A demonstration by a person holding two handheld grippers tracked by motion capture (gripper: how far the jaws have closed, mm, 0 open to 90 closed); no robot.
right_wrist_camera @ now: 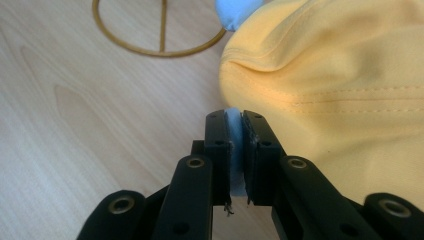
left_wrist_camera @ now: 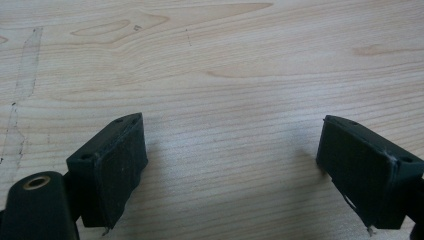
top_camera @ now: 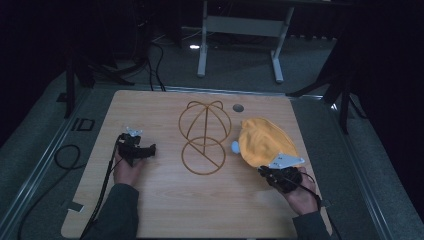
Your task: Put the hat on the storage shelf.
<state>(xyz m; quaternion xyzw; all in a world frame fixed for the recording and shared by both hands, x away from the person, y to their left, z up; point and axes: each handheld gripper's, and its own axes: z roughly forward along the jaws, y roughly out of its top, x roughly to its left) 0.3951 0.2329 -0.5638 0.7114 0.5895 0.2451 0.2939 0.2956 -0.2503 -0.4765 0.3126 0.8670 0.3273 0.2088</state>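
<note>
Right gripper view has the right gripper (right_wrist_camera: 235, 150) with its fingers (right_wrist_camera: 217, 145) pinched shut on a thin pale-blue edge of the yellow cap (right_wrist_camera: 340, 95), seemingly the lining or underside of its rim. In the high view the cap (top_camera: 264, 141) lies on the tabletop (top_camera: 165, 210) at about 3 o'clock from the wire stand (top_camera: 204, 137), just beside it, with a pale-blue bit poking out at its 9 o'clock side. The right gripper (top_camera: 274, 171) sits at the cap's 5 o'clock edge.

Judging from this, the hold is the weak point: only a narrow strip of cloth is caught, near the tips, so a quick lift or a sideways tug could pull the fabric free and drop the cap. The cap is soft, so it may sag or fold as it rises and drag across the stand, and that light wire frame could tip or slide.

The left gripper (top_camera: 137, 149) rests at 9 o'clock of the stand, its fingers (left_wrist_camera: 112, 170) spread wide over bare wood and holding nothing, so nothing steadies the stand if the cap snags.
</note>
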